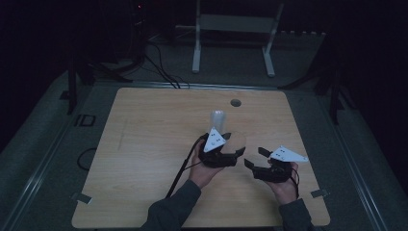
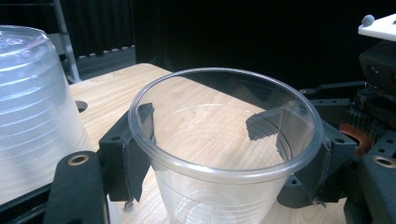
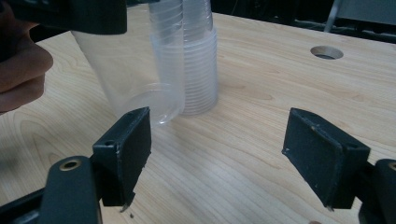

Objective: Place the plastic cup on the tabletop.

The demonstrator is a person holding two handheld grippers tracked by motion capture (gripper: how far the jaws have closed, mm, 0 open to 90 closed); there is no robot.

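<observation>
High view: left gripper [image 1: 222,144] holds a cup [image 1: 235,140] centre-frame, before the stack [image 1: 218,118].

Left gripper view: fingers [image 2: 135,154] clamp the cup [image 2: 224,154], mouth up.

Right gripper view: fingers [image 3: 126,149] apart, empty; next, probably set the cup on the tabletop [image 3: 243,140].

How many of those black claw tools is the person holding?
2. The left gripper is in the person's left hand, clamped on a clear cup beside a cup stack; the right gripper is in the right hand, jaws open and empty.

The right hand-held gripper [image 3: 217,154] has wide-apart jaws with nothing between them. At upper left a clear cup [image 3: 126,65] leans beside a stack of cups [image 3: 198,60] on the wooden surface [image 3: 261,93].
</observation>
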